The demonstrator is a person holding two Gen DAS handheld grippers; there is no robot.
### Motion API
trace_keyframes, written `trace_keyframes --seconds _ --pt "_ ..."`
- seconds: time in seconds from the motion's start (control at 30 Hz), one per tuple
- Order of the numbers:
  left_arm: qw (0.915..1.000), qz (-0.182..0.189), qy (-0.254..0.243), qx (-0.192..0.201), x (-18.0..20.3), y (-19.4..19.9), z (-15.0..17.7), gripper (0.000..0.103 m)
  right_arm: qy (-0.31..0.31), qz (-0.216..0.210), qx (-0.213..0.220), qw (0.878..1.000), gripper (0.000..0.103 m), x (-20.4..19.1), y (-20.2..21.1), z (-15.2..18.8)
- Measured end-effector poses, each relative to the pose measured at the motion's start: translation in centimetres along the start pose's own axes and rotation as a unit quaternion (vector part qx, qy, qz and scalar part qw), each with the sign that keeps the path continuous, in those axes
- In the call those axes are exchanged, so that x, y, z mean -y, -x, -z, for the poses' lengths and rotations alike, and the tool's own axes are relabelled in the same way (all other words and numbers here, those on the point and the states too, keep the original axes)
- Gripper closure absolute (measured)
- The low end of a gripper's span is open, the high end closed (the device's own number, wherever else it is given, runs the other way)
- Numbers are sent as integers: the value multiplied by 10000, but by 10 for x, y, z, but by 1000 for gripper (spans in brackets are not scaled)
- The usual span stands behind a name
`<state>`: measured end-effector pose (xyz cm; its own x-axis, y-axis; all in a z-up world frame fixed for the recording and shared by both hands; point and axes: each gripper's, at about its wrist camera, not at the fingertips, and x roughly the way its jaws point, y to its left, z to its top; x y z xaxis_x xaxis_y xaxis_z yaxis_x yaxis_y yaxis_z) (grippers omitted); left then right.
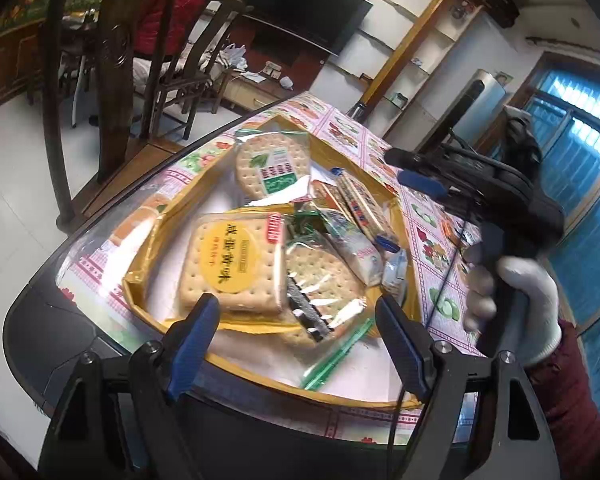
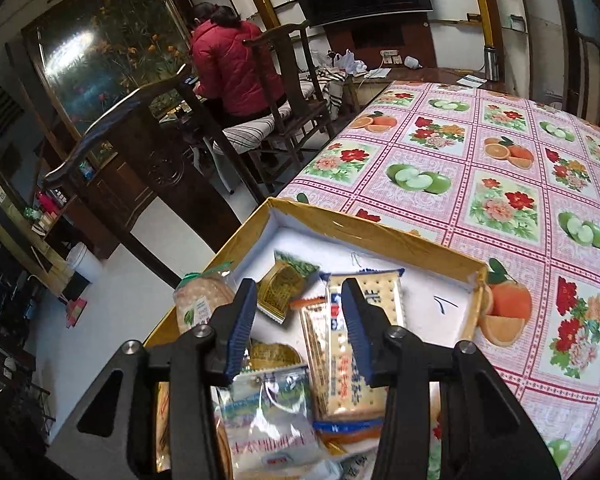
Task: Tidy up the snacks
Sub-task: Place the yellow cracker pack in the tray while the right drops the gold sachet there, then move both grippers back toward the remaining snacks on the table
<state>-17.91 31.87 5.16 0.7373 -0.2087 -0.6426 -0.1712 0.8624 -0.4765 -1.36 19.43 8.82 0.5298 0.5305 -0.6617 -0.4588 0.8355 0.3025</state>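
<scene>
A shallow yellow-rimmed box [image 1: 140,276] with a white floor sits on the table and holds several snack packs. Among them are a square cracker pack with a round yellow label [image 1: 228,264], a round cracker pack with a green label [image 1: 272,164] and a long cracker pack [image 1: 364,204]. My left gripper [image 1: 300,320] hangs open over the box's near side, nothing between its fingers. My right gripper [image 2: 300,292], also seen from the left wrist [image 1: 408,168], is open above the long cracker pack [image 2: 364,340] and a white-blue packet [image 2: 268,412]. A small gold packet [image 2: 280,288] lies beyond it.
The fruit-and-flower tablecloth [image 2: 500,160] stretches away to the right of the box [image 2: 360,224]. A white-gloved hand [image 1: 520,308] holds the right gripper. Dark wooden chairs [image 1: 112,80] stand beside the table, and a person in a red jacket [image 2: 228,68] sits with their back turned.
</scene>
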Motion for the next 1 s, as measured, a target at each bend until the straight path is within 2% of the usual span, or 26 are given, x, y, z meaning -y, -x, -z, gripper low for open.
trace_keyframes --seconds 0.1,0.17,0.33,0.43,0.53,0.77,1.0 --pt "9989 -243 -405 1 22 0 4 23 -86 -200 59 9997 56 19 33 21" --pt "9966 -464 -682 -6 38 -2 6 23 -131 -217 91 9996 51 33 53 36" --pt "9876 -929 -1250 -196 79 -20 12 22 -270 59 127 9995 49 76 97 81" --pt "9783 -1207 -1642 -373 106 -33 19 22 -381 323 213 9985 49 101 119 101" --pt "9716 -1260 -1942 -485 132 -42 29 22 -476 516 314 9970 49 123 138 113" --pt "9528 -1432 -2615 -570 188 -55 48 22 -788 554 556 9938 49 170 177 131" --pt "9453 -1304 -2892 -757 222 -72 59 22 -1127 644 745 9887 48 211 207 145"
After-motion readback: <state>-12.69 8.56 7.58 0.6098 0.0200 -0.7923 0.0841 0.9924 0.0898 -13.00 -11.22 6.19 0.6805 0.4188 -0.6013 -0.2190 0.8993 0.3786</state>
